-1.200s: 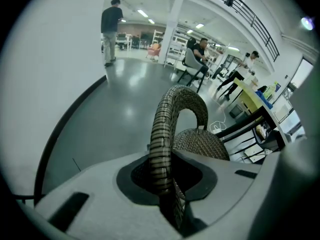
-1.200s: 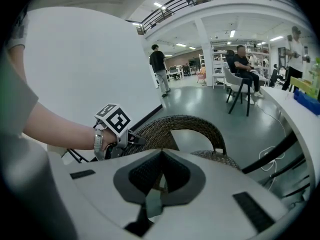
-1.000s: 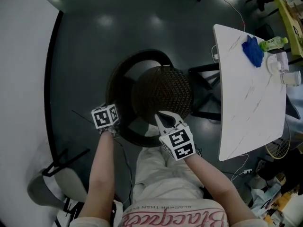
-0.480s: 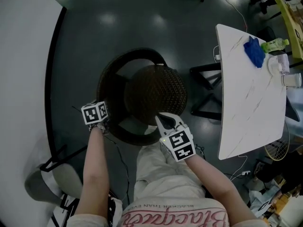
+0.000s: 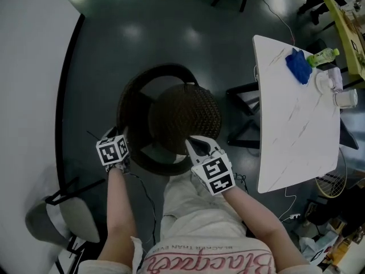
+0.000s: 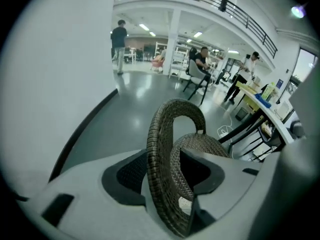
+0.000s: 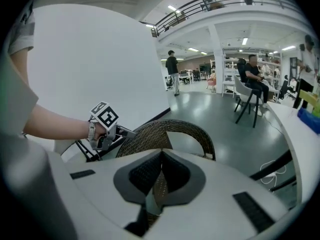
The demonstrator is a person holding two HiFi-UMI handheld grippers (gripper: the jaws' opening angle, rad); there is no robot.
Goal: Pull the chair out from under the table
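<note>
A dark wicker chair point(image 5: 183, 119) with a hoop back point(image 5: 126, 116) stands on the grey floor, left of the white marble table point(image 5: 291, 130) and out from under it. My left gripper point(image 5: 113, 150) is at the hoop's left near side. In the left gripper view its jaws point(image 6: 167, 176) are opening, and the wicker rim point(image 6: 160, 149) stands between them with a gap on the right. My right gripper point(image 5: 201, 148) sits at the chair's near edge. Its jaws point(image 7: 160, 176) are shut on a strip of the wicker rim point(image 7: 159, 190).
On the table lie a blue cloth point(image 5: 297, 65), a green bottle point(image 5: 320, 55) and cups point(image 5: 344, 98). Black table legs point(image 5: 242, 116) stand right of the chair. A grey chair point(image 5: 63, 221) is at lower left, a white wall point(image 5: 28, 67) at left, cables point(image 5: 288, 201) on the floor.
My left gripper has shifted left and slightly nearer, off the chair's back rim. The chair has slid a little left, away from the table. The right gripper has barely moved.
</note>
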